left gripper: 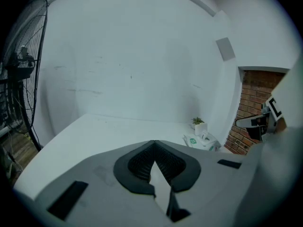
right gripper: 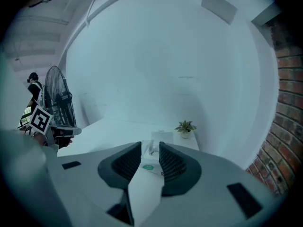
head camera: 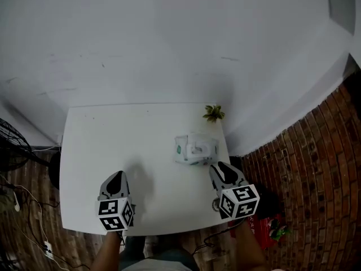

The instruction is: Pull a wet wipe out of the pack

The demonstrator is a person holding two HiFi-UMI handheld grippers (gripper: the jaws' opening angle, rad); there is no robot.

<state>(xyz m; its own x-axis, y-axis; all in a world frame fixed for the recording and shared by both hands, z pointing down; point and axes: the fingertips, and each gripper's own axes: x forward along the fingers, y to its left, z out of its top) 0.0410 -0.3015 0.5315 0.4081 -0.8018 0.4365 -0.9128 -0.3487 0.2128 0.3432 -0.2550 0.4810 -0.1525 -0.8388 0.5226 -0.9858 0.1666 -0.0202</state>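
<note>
The left tool (head camera: 115, 177) and right tool (head camera: 221, 167) are pale grey, wedge-shaped shells with black ribbed pads (left gripper: 140, 162) lining the tips. Behind each sits a white cube (head camera: 116, 214) printed with black square markers.

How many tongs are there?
2. The left tongs are over the table's near left; the right tongs are near right, just before the wet wipe pack. None seem hidden.

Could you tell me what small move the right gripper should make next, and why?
Probably ease the right gripper forward and down onto the wet wipe pack: its jaws are open and lined up with the pack, which lies just ahead on the table, untouched. The left gripper is shut and farther away.
</note>
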